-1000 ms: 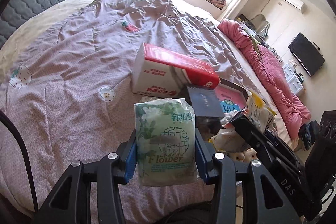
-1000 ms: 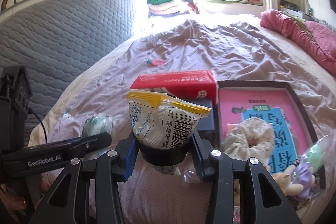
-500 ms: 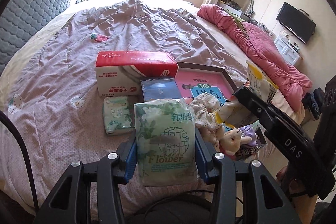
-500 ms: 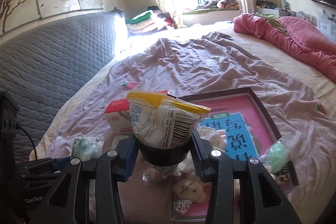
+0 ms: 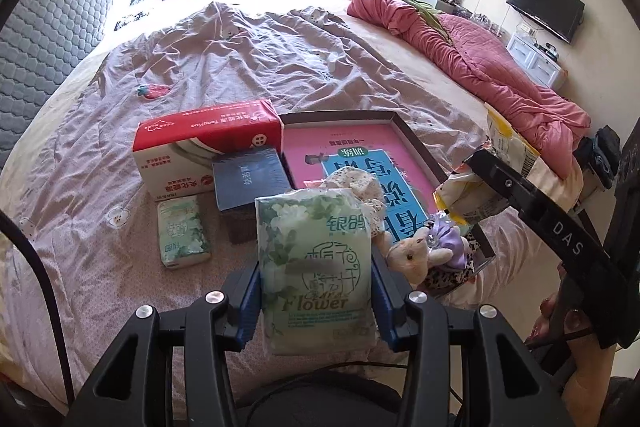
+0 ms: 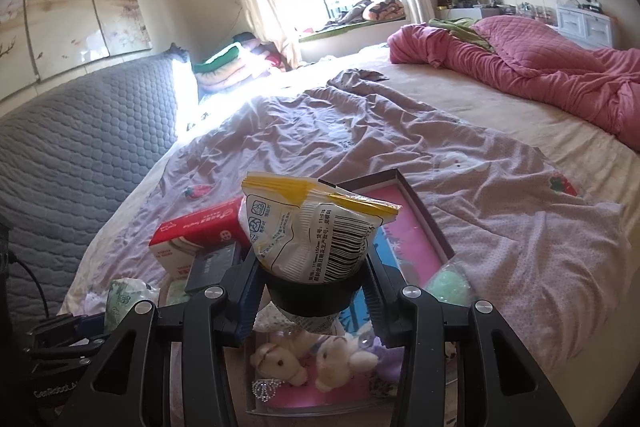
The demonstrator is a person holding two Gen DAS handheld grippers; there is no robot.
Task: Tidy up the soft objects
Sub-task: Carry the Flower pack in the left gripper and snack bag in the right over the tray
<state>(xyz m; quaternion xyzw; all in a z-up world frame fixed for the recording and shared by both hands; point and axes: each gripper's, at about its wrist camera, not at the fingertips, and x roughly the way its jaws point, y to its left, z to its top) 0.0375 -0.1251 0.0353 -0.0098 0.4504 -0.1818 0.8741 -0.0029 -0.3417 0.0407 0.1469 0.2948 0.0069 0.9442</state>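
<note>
Our left hand-held gripper (image 5: 316, 301) clamps a green tissue pack (image 5: 316, 267) upright; the right hand-held gripper (image 6: 312, 289) clamps a yellow-topped packet (image 6: 316, 227); the tray (image 5: 416, 147) lies just ahead, nearer the right.

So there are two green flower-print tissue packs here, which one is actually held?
The larger green tissue pack, upright and clamped between the left gripper fingers. The smaller green tissue pack lies loose on the bedspread, below the red tissue box.

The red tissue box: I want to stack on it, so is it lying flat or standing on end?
Lying flat: the red tissue box rests lengthwise on the bedspread, red top up.
</note>
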